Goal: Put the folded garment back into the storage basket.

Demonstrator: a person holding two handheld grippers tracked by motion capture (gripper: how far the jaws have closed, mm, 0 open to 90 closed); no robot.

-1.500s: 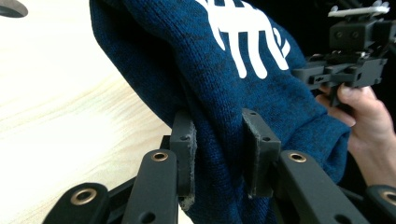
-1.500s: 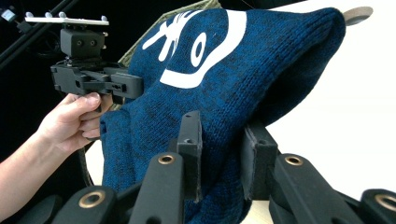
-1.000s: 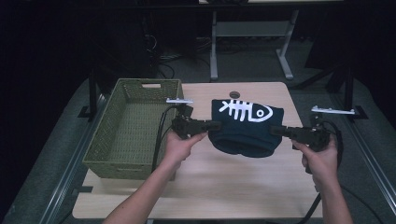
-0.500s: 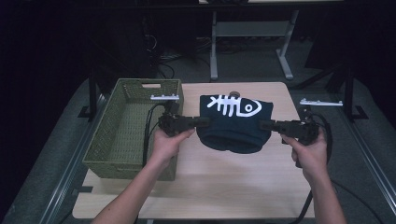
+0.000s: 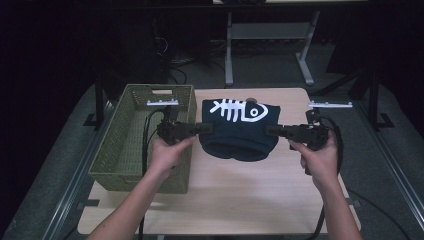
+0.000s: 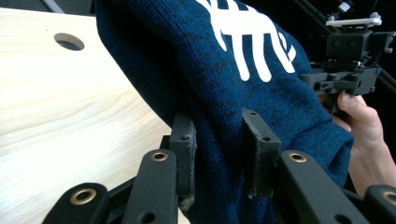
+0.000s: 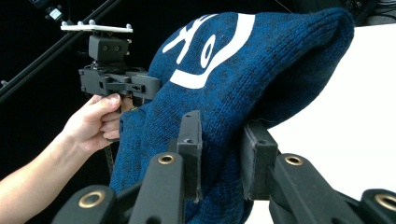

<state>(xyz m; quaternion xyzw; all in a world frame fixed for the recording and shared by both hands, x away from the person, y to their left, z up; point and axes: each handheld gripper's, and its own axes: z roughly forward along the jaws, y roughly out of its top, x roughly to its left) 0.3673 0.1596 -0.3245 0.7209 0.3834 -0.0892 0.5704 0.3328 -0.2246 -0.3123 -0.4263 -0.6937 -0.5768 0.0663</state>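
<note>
Your table [image 5: 225,200] sits where it did a second ago, light wood with the green woven basket [image 5: 131,145] along its left edge, but the load above it has travelled. The dark blue knitted sweater [image 5: 240,132] with the white fish-skeleton print [image 5: 237,110] hung over the middle of the table a second ago; half a second ago it had risen and shifted left, and now it has shifted a little farther left, with its left edge just beside the basket's near rim. Your hands have moved with it, the left hand [image 5: 167,152] now in front of the basket wall and the right hand [image 5: 317,157] over the table's right part.

You hold the sweater stretched between both tools, clear of the tabletop with its lower edge sagging in a curve. Your left gripper [image 5: 202,129] has its jaws closed on the sweater's left edge; your right gripper [image 5: 272,131] has its jaws closed on the right edge.

From above, the jaw tips are too small to read. The left gripper view settles it: the left gripper [image 6: 219,144] has thick folded knit squeezed between its pads, and a round hole [image 6: 69,41] in the table shows beyond, along with your right hand on its tool. The right gripper view shows the right gripper [image 7: 222,149] pinching bunched fabric the same way, with your left hand [image 7: 95,121] wrapped round the other tool farther off.
</note>
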